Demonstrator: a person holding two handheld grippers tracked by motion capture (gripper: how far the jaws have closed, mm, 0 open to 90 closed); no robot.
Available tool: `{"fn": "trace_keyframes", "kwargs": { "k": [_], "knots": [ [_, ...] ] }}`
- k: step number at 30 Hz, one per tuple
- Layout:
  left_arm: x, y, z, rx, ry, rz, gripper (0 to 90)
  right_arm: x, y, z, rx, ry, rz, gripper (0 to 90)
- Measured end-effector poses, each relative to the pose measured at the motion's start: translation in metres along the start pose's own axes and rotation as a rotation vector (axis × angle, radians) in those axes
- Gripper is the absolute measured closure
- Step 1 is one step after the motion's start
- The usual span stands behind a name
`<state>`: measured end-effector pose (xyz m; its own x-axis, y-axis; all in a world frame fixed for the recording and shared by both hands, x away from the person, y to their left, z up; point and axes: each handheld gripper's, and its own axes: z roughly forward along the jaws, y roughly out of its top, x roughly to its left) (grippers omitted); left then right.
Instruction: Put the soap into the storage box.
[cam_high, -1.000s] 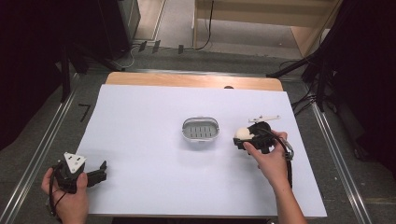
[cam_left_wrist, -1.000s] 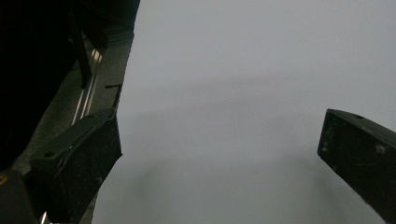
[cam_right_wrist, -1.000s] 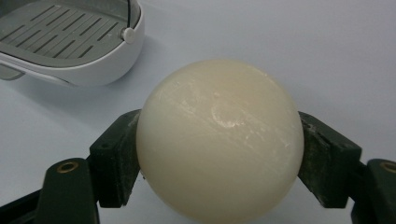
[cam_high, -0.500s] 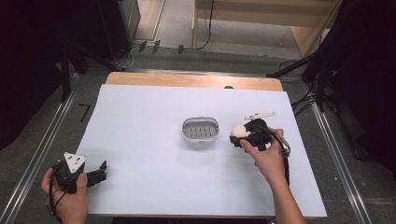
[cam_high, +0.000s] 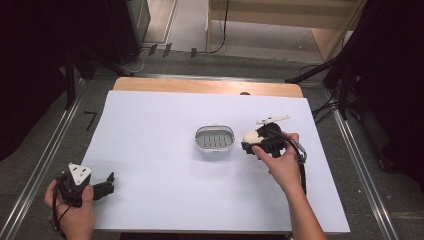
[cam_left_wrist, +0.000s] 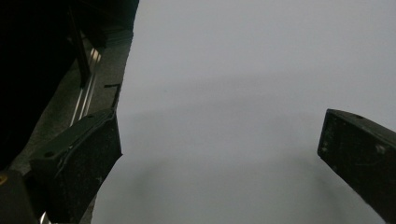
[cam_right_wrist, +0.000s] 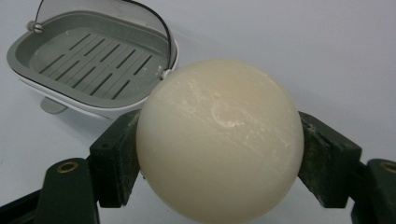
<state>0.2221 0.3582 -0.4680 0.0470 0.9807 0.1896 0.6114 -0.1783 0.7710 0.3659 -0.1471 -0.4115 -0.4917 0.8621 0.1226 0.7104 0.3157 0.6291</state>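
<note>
White sheet (cam_high: 165, 150) covers the table, dark floor & cables at frame top. You've got the cream soap ball (cam_right_wrist: 219, 140) pinched btwn both jaws of the right gripper (cam_high: 257, 141), mid-right of the high view, just beside the grey soap dish (cam_high: 215, 139) at centre. Step looks like carry-to-dish. Next: shift it over the slotted tray, lower, then let go gently so it won't roll. Left gripper (cam_high: 102, 184) sits lower left, jaws spread, holding nothing.
</note>
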Motion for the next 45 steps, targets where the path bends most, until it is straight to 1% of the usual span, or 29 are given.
{"fn": "trace_keyframes", "kwargs": {
  "k": [10, 13, 20, 45],
  "knots": [
    [0.0, 0.0, 0.0, 0.002, 0.002, 0.001, 0.1, 0.008, 0.011, 0.0, -0.006, 0.004, -0.011, 24.4],
    [0.0, 0.0, 0.0, 0.004, 0.003, 0.006, 0.1, 0.01, 0.014, 0.001, -0.006, 0.007, -0.021, 24.5],
    [0.0, 0.0, 0.0, 0.007, 0.005, 0.002, 0.1, 0.016, 0.024, 0.0, -0.01, 0.01, -0.039, 24.4],
    [0.0, 0.0, 0.001, 0.009, 0.002, 0.0, 0.1, 0.041, 0.042, 0.01, -0.016, 0.047, -0.068, 24.4]
  ]
}}
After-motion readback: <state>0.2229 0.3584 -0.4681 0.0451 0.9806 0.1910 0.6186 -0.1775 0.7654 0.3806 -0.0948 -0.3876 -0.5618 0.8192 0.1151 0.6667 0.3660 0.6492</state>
